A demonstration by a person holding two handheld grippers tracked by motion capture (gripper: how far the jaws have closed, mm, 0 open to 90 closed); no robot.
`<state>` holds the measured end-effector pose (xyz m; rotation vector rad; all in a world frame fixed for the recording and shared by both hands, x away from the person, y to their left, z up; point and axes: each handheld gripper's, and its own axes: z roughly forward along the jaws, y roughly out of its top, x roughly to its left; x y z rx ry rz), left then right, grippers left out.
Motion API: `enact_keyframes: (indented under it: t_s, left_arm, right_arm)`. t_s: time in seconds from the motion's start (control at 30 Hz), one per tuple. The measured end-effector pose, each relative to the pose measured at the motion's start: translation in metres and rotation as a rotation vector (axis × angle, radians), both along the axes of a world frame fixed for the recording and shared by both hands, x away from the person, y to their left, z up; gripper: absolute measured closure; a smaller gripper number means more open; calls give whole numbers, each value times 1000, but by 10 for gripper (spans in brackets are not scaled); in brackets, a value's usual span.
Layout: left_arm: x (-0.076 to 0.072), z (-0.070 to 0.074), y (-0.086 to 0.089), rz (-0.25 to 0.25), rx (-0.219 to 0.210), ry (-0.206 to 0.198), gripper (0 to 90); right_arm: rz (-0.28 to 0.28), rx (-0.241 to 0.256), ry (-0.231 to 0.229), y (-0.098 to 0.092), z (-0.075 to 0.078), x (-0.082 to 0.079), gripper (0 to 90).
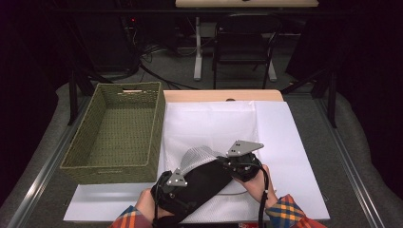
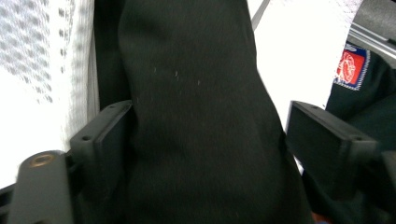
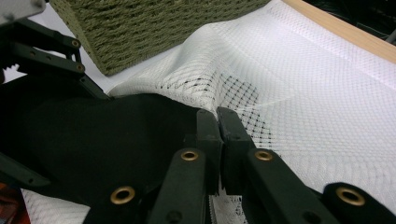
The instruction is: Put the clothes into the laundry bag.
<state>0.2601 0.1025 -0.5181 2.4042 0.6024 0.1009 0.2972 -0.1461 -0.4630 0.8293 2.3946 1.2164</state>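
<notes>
Right gripper [image 3: 218, 116] pinches the mesh bag [image 3: 289, 84]; left gripper [image 2: 205, 135], jaws apart, straddles the black cloth [image 2: 196, 93].

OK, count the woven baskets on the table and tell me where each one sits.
1. The green woven basket stands at the table's left, beside the white mesh bag.

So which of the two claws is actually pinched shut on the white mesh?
The right claw: its jaws meet on the white mesh bag. The left claw stands open around the black cloth.
</notes>
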Motion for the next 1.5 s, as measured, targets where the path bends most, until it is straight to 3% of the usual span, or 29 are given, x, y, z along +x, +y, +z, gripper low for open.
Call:
enact_keyframes:
  t_s: [0.03,0.27,0.4,0.53,0.7,0.93,1.23,1.33,1.5]
  left_arm:
    - [0,-1,-1,-10,7,-16,219]
    - [-1,-6,-6,30,9,-20,398]
    - [1,-6,-4,41,-16,-3,530]
    - [1,-3,-4,64,-19,12,579]
    - [3,7,-3,136,-77,63,586]
    - [6,18,-13,200,-111,107,587]
    - [13,24,-34,237,-121,101,580]
    - [17,22,-40,251,-138,103,577]
    - [25,12,-47,249,-115,87,565]
  right_arm:
    - [-1,1,1,0,0,0,886]
    - [-7,3,1,1,0,1,886]
    - [-8,3,2,2,-1,0,887]
    - [-8,7,4,2,-1,0,887]
    - [-10,13,3,1,0,1,887]
    - [-16,15,0,1,1,0,887]
    - [-21,12,1,3,1,-1,887]
    - [-23,11,5,2,0,-1,886]
    - [-21,7,6,2,-2,0,886]
